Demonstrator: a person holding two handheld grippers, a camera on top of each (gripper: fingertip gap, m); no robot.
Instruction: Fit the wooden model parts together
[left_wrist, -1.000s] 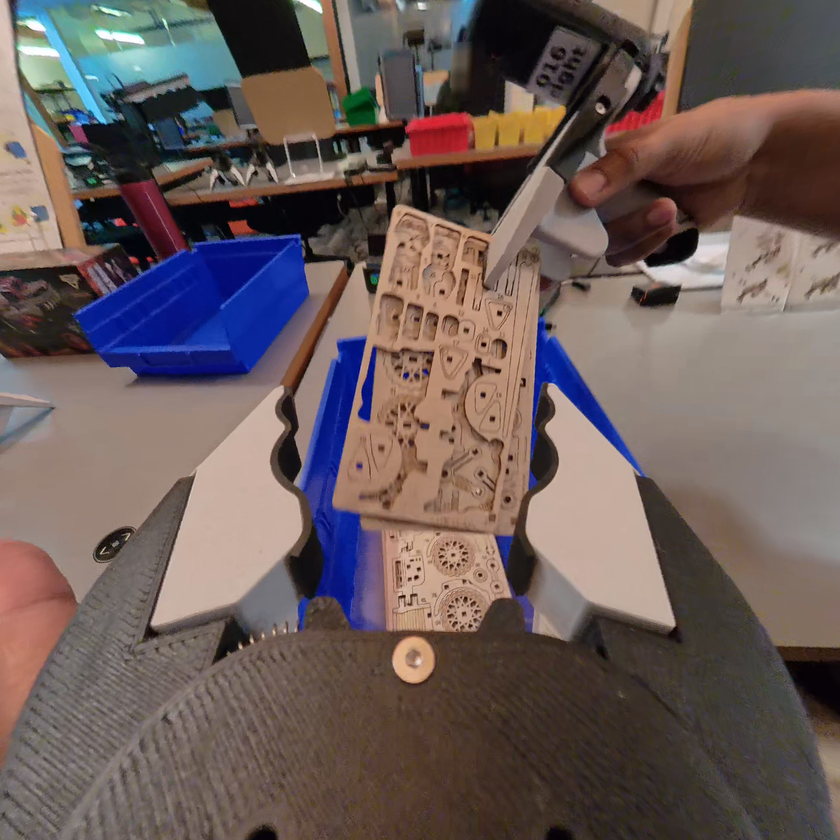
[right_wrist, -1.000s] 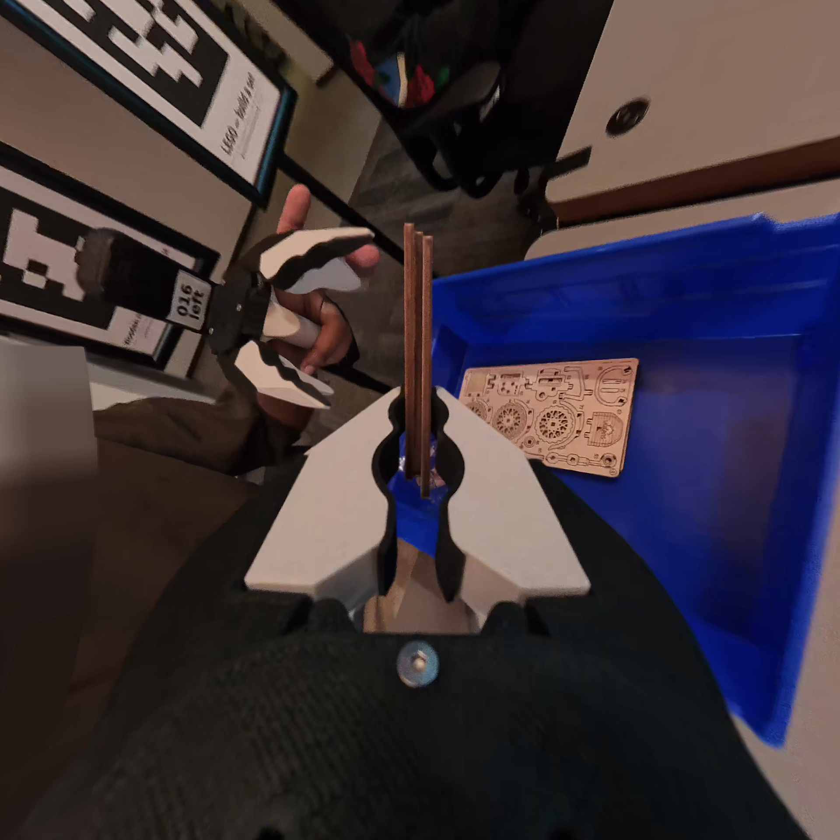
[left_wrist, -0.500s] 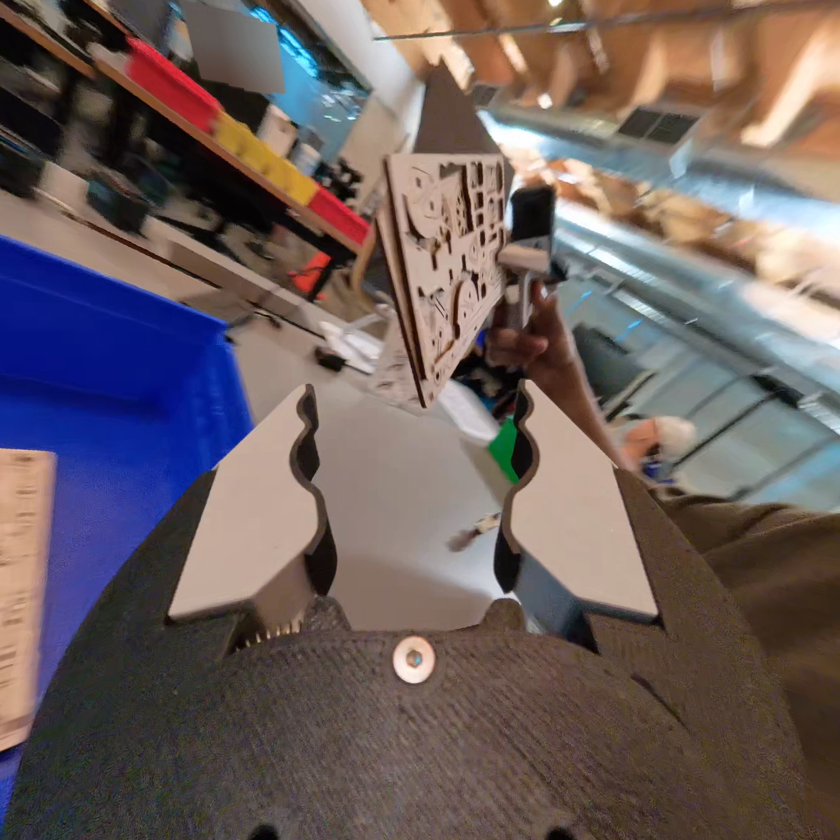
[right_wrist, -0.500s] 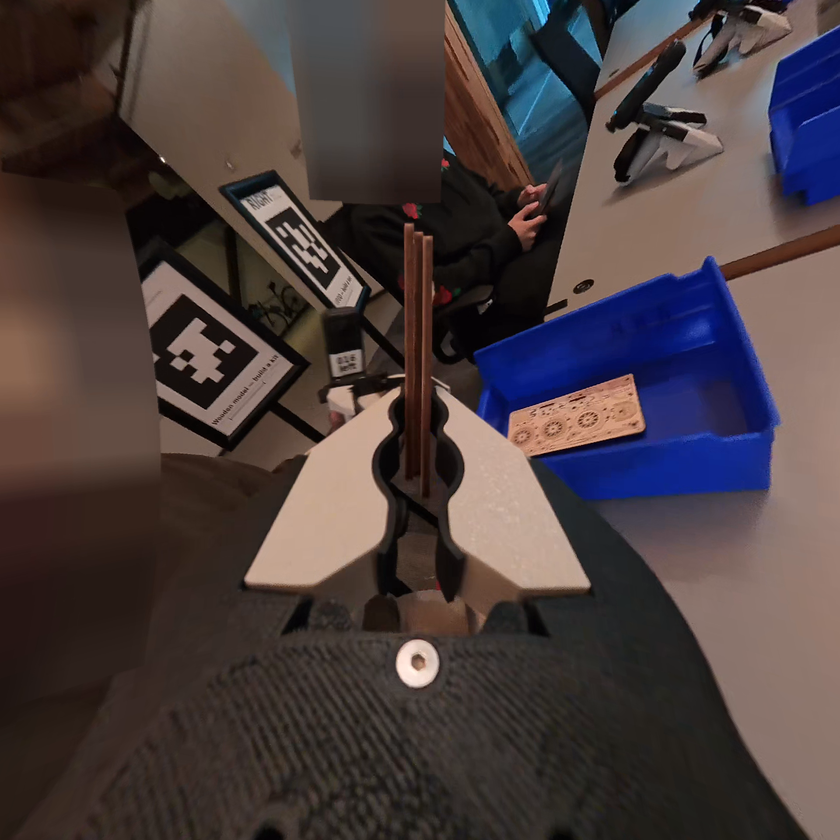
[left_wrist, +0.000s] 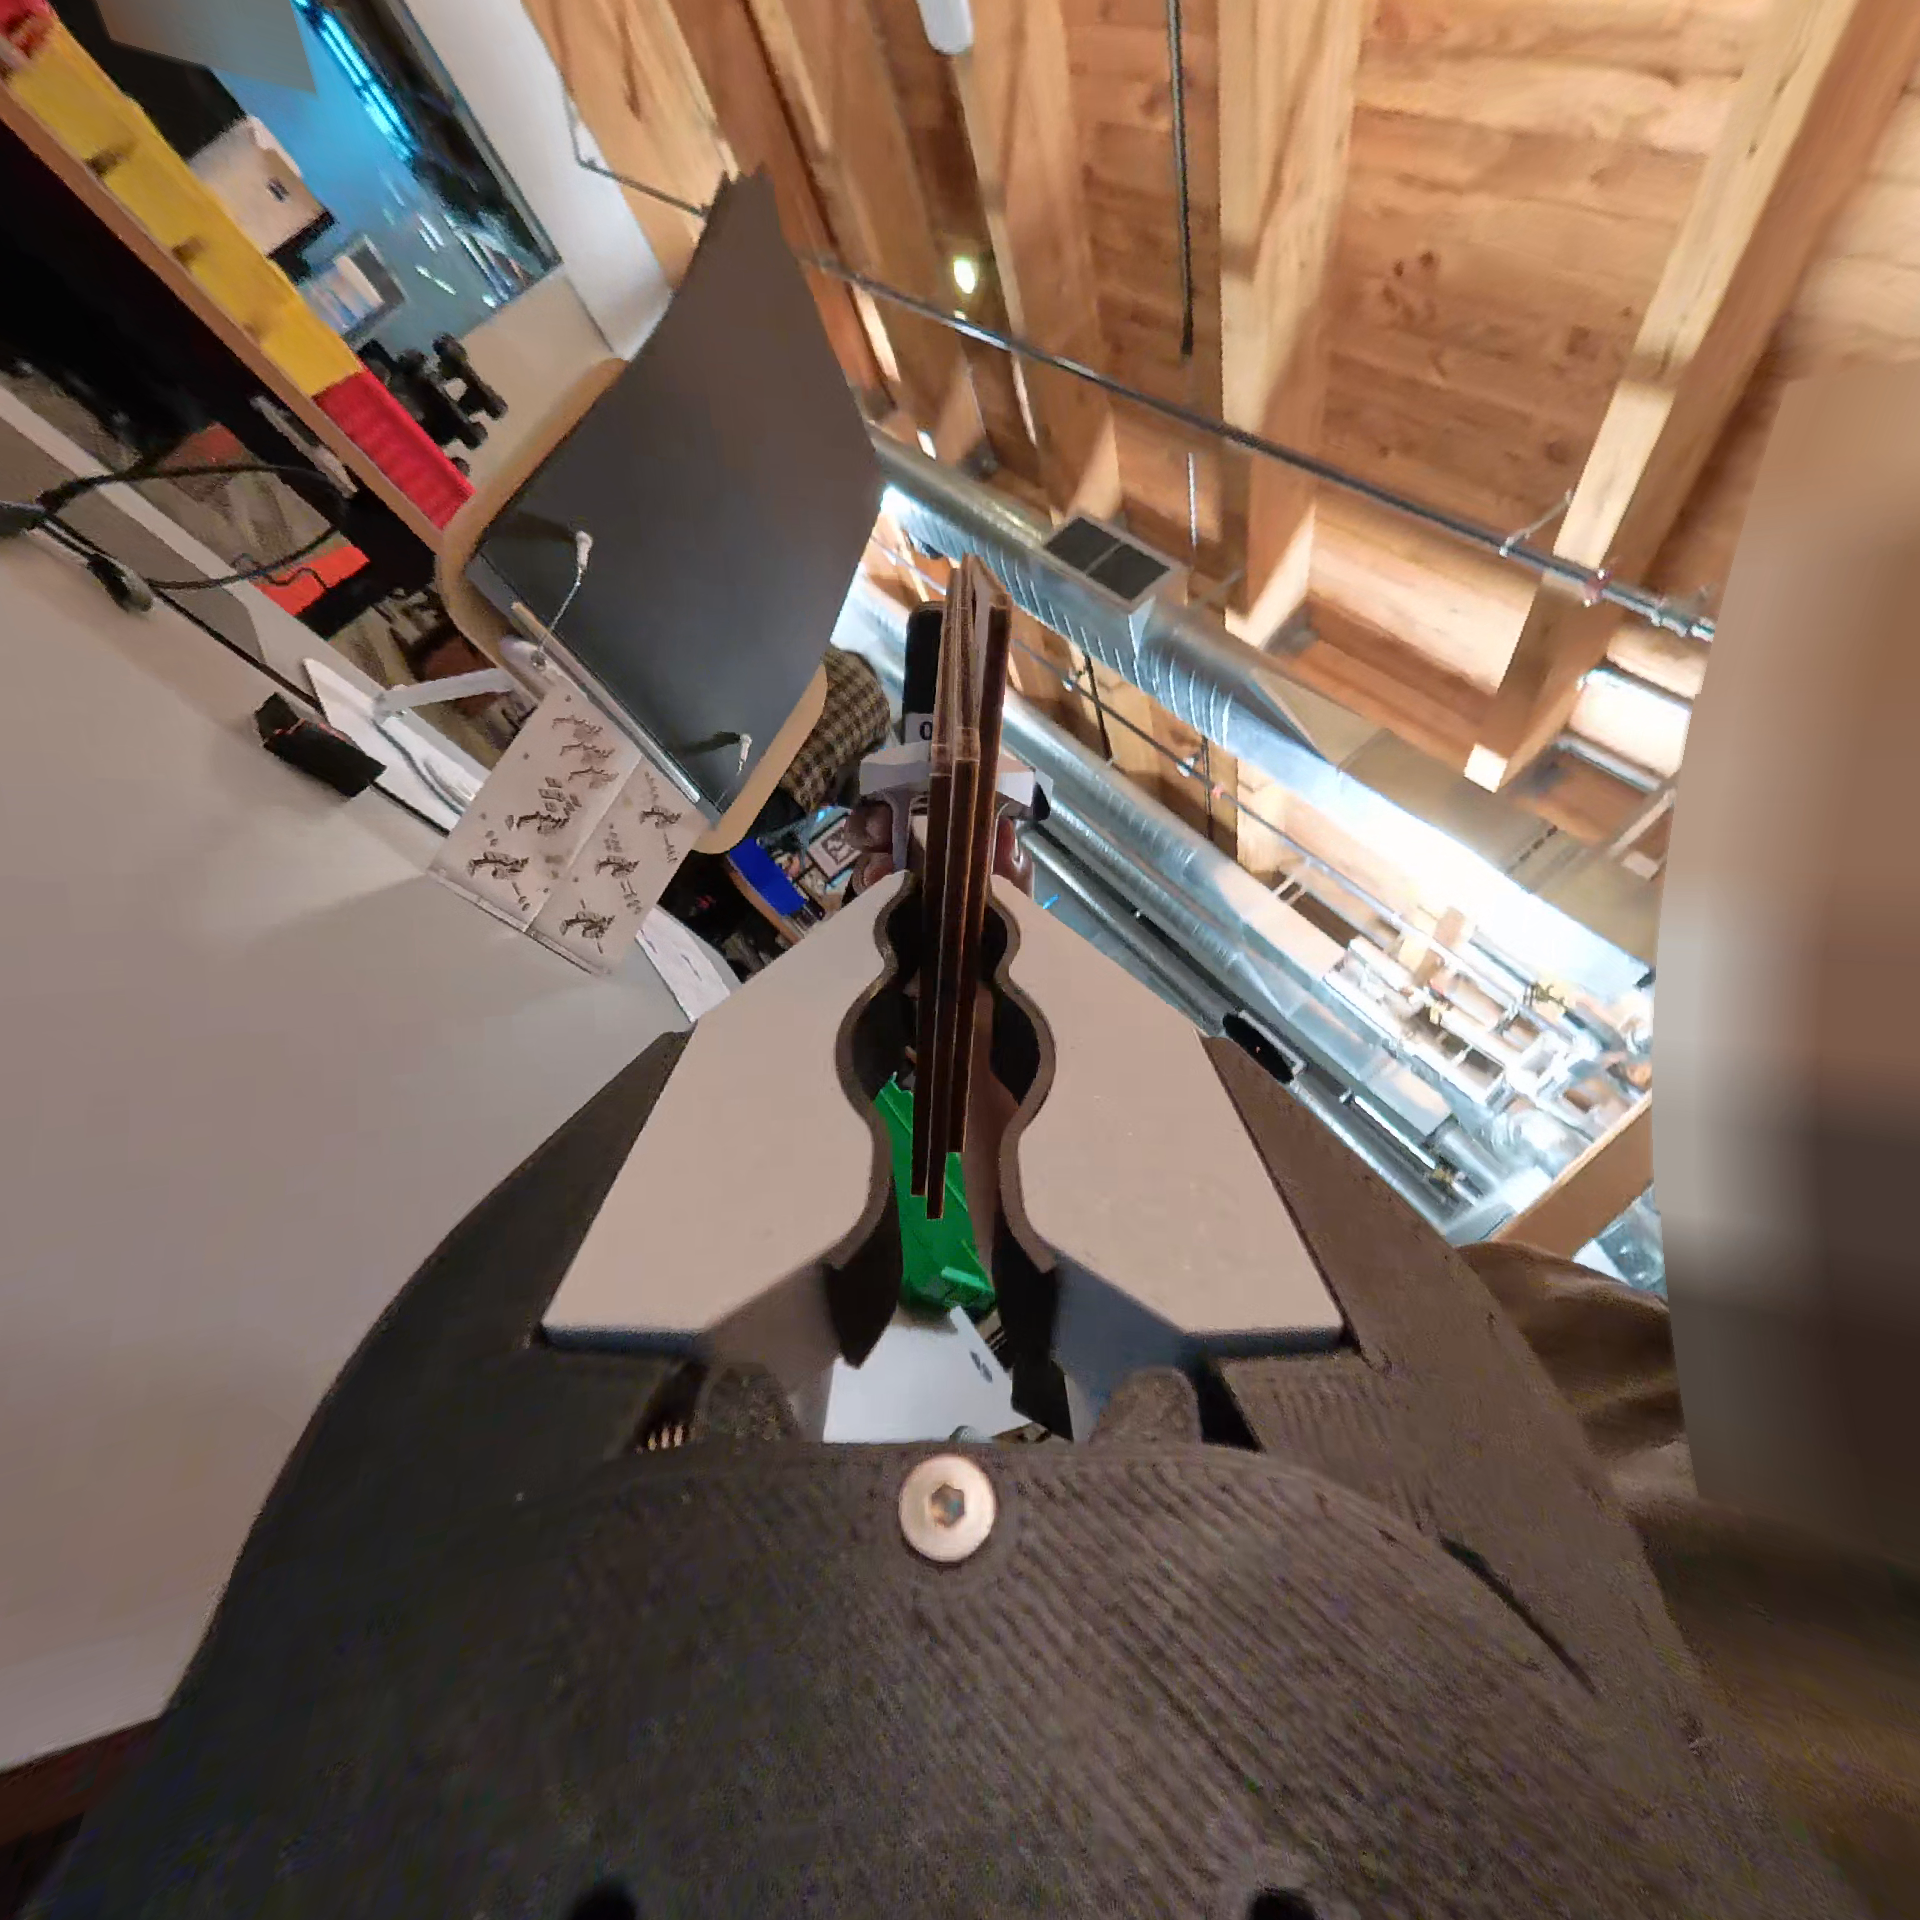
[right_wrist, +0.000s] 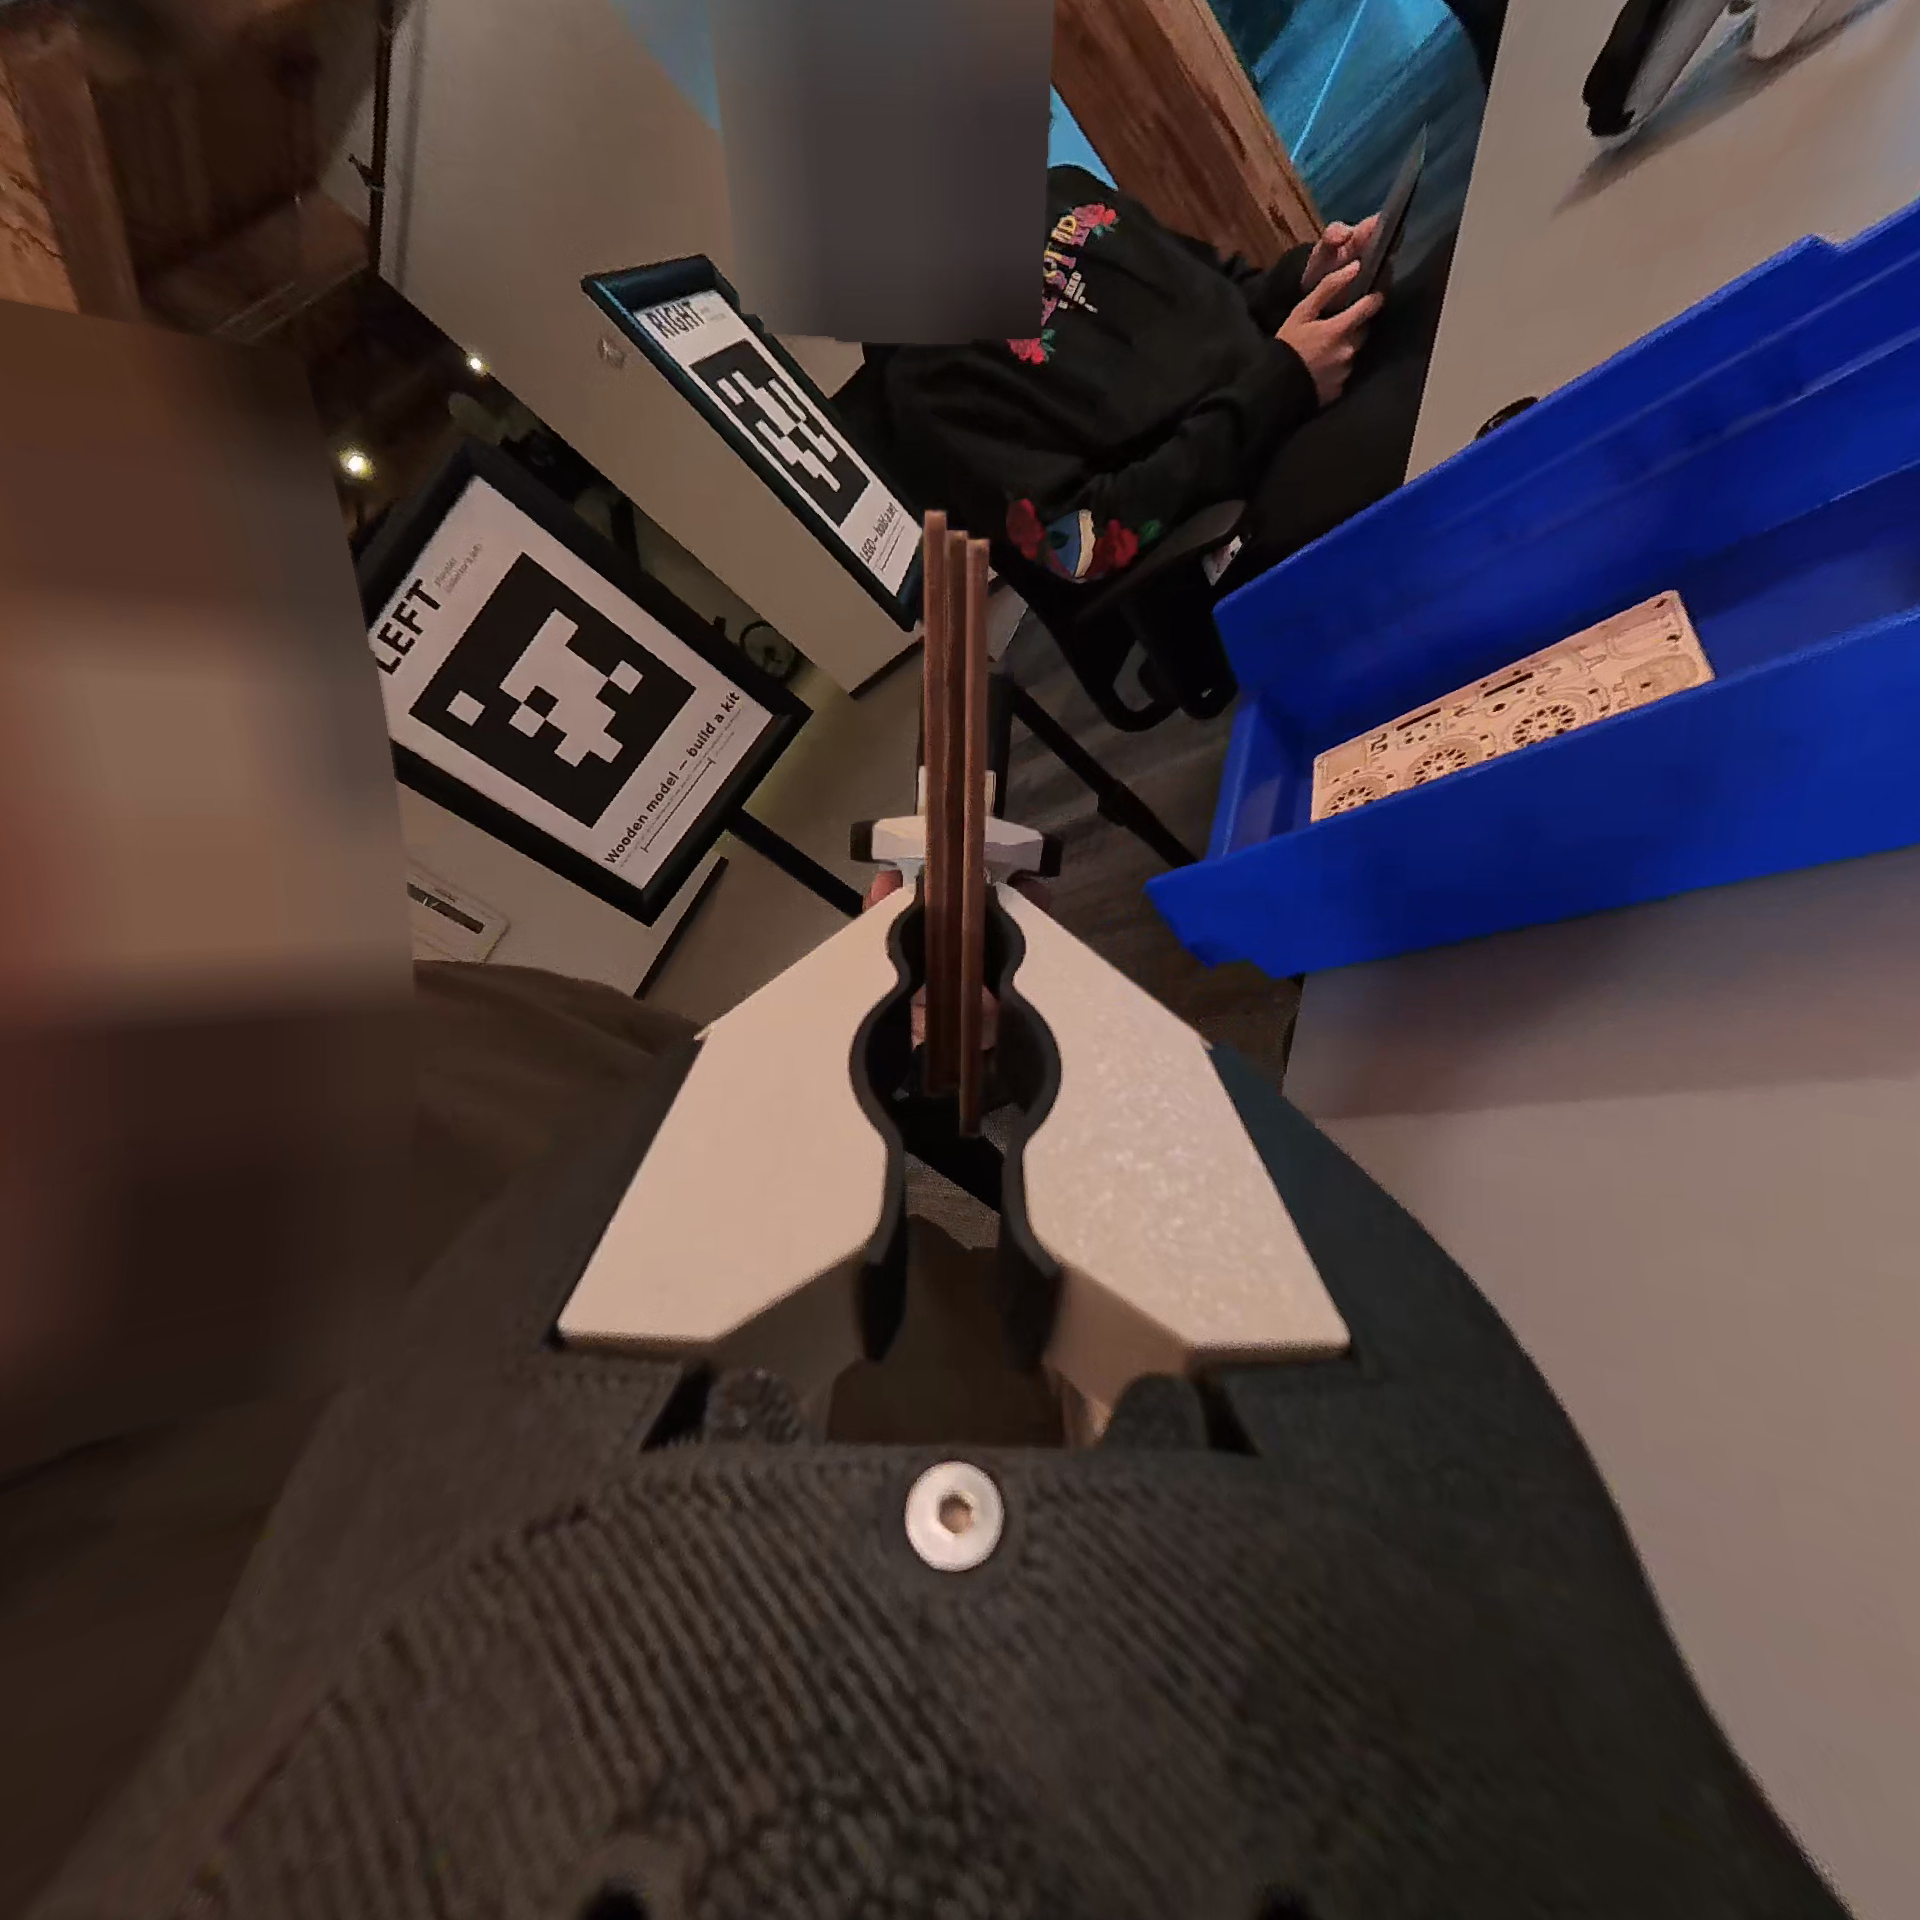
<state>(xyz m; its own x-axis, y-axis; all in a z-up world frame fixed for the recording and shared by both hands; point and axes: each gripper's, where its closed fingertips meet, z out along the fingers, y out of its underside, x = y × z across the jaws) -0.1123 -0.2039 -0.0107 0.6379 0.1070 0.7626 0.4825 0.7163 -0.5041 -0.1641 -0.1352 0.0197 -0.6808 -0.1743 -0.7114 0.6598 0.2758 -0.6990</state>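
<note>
A stack of thin wooden sheets is seen edge-on in the left wrist view, clamped between the two pale fingers of the left claw, which is clenched on the sheets. The same sheets are seen edge-on in the right wrist view, where the right claw is likewise clenched on them, its fingers pressed against both faces. The stack is thus held from opposite ends, in the air, clear of the counter. Three edges can be counted in each view, one slightly offset from the others. In each view the far claw is partly hidden behind the sheets, with only its pale tips visible at either side. A further wooden sheet with cut-out gear shapes is lying flat in a blue bin on the counter, well apart from the held stack. Two framed signs with black-and-white markers are seen behind, and a seated person in dark clothing is visible beyond them. A patterned white box is standing on the counter in the left view, below a wooden ceiling.
</note>
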